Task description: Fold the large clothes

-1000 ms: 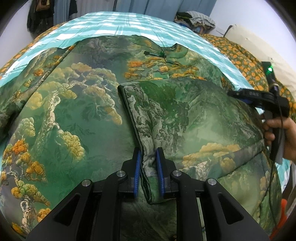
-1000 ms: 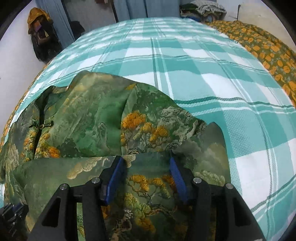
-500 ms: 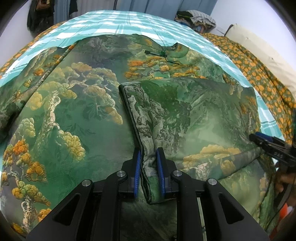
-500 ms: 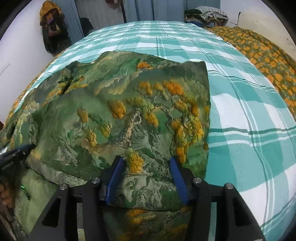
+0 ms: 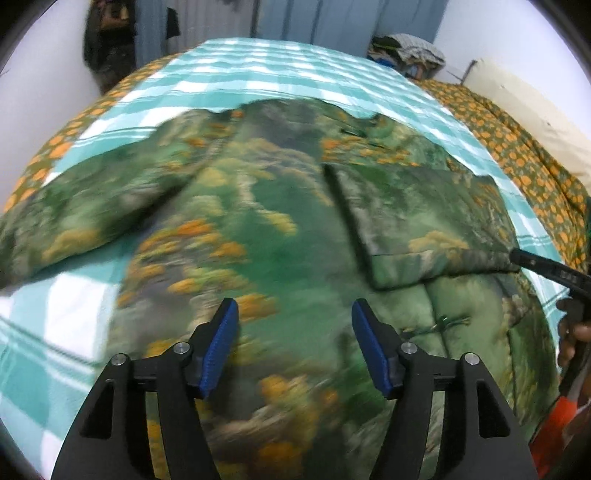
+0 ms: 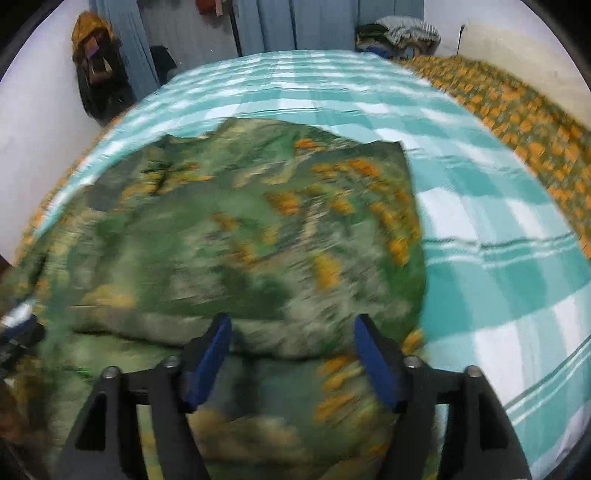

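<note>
A large green garment with an orange and tan tree print (image 5: 280, 221) lies spread on the bed, and it also fills the right wrist view (image 6: 240, 240). One side panel (image 5: 424, 221) lies folded over onto its body. My left gripper (image 5: 293, 325) is open and empty just above the garment's middle. My right gripper (image 6: 291, 339) is open above the folded panel's near edge, holding nothing. The right gripper's tip (image 5: 539, 264) shows at the right edge of the left wrist view, by the folded panel's corner.
The bed has a teal and white plaid sheet (image 6: 480, 206). An orange-patterned quilt (image 5: 517, 147) runs along the right side. Piled clothes (image 6: 399, 35) sit at the far end, and dark clothing hangs on the left wall (image 6: 96, 70).
My left gripper has let go of the folded panel's edge, opened and pulled back. My right gripper stays open and has backed off a little. Both views blur with motion.
</note>
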Tool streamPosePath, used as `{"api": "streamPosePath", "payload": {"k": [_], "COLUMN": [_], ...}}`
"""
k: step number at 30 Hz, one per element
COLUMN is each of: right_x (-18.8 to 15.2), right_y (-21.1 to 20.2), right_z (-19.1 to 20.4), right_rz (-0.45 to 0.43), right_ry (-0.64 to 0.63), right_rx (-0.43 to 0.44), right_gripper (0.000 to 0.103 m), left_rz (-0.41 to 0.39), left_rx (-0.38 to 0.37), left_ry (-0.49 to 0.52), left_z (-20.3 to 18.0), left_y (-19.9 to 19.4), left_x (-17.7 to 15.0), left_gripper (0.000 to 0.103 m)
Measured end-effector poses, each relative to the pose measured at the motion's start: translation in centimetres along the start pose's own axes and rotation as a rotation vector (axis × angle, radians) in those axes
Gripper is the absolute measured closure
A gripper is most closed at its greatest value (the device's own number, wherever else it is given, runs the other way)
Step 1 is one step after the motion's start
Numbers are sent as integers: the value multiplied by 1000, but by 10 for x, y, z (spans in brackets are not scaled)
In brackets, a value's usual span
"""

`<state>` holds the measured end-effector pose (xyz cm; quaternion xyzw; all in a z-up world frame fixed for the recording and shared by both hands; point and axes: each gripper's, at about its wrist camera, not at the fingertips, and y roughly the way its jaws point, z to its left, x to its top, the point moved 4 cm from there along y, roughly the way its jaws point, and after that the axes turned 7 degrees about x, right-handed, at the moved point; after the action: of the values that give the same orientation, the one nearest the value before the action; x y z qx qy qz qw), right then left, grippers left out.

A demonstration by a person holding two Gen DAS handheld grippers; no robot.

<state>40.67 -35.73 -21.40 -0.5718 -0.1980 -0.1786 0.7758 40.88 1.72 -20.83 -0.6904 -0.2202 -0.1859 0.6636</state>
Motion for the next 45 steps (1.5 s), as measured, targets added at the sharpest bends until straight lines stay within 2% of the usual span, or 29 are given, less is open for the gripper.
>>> {"api": "streamPosePath", "payload": {"k": [3, 5, 8, 10, 18, 21, 23, 25, 30, 32, 33, 34, 35, 36, 37, 38, 42, 45], "right_x": [-7, -10, -21, -32, -82, -93, -98, -102, -109, -111, -112, -113, -114, -115, -117, -117, -120, -120], "right_y": [-7, -10, -20, -25, -42, -48, -53, -55, -56, -55, -54, -53, -53, -52, -52, -51, -51, -51], "right_z": [21, 33, 53, 61, 75, 76, 76, 75, 74, 74, 74, 75, 76, 77, 78, 80, 88, 93], "right_rz": [18, 27, 18, 8, 30, 36, 32, 30, 34, 44, 49, 53, 54, 54, 54, 52, 41, 34], "right_ry": [44, 57, 20, -18, -126, -140, -145, -146, -157, -152, -149, -145, -145, -146, -149, -152, -171, -172], "right_rx": [79, 111, 110, 94, 53, 50, 46, 41, 6, 4, 4, 5, 6, 6, 5, 4, 14, 29], "right_gripper": [29, 29, 29, 29, 29, 29, 29, 29, 29, 29, 29, 29, 29, 29, 29, 29, 29, 29], "left_rz": [-20, -39, -46, -35, -66, -50, -11, 5, 3, -17, -35, -57, -78, -81, -75, -84, -136, -210], "left_rx": [34, 69, 135, 148, 121, 129, 132, 145, 214, 219, 216, 215, 208, 201, 207, 204, 279, 360], "left_ry": [-46, -73, -119, -166, -513, -725, -876, -975, -1111, -1153, -1176, -1195, -1199, -1192, -1177, -1143, -950, -694], "left_z": [28, 49, 82, 103, 211, 261, 293, 314, 351, 363, 368, 373, 377, 378, 379, 378, 361, 319], "left_y": [-15, -25, -30, -30, -25, -7, 9, 22, 44, 48, 48, 47, 48, 48, 49, 47, 25, -6], "left_x": [1, 1, 3, 3, 10, 8, 1, -7, -14, -16, -17, -16, -14, -12, -10, -7, 21, 56], "left_gripper": [28, 19, 16, 16, 16, 16, 16, 16, 16, 17, 19, 26, 49, 63, 82, 90, 94, 94]}}
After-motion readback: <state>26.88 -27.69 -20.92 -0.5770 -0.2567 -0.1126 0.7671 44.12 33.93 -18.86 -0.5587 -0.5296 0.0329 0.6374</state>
